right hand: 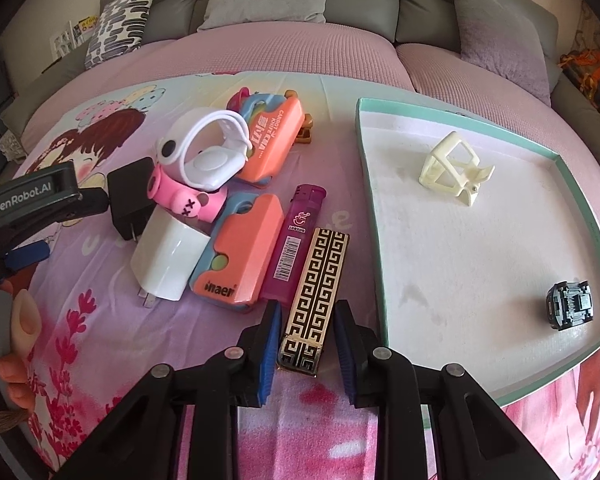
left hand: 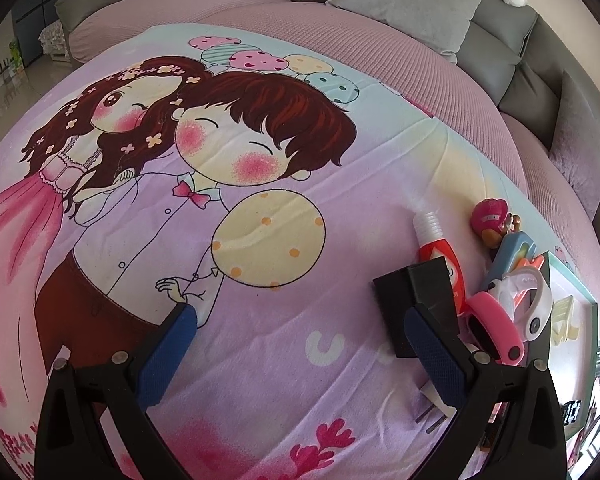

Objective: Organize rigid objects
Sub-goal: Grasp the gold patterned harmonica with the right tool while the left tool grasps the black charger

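**On the blanket, lettering everywhere**

Beside the teal-rimmed tray [right hand: 572, 168], the right gripper [right hand: 306, 338] straddles a black-and-gold lighter [right hand: 316, 292] with a Greek-key pattern, jaws spread, pads not yet touching it. Next to it lies a purple lighter [right hand: 296, 240] with a barcode, then an orange toy knife [right hand: 240, 248] reading "inaer", and another [right hand: 274, 140] marked "CARROT KNIFE". Left gripper [left hand: 300, 332], stamped "GenRobot.AI", gapes wide over the fleecy cartoon blanket [left hand: 260, 360], its right finger by a black charger [left hand: 416, 304]. Inside the tray: a cream plastic stand [right hand: 452, 168].
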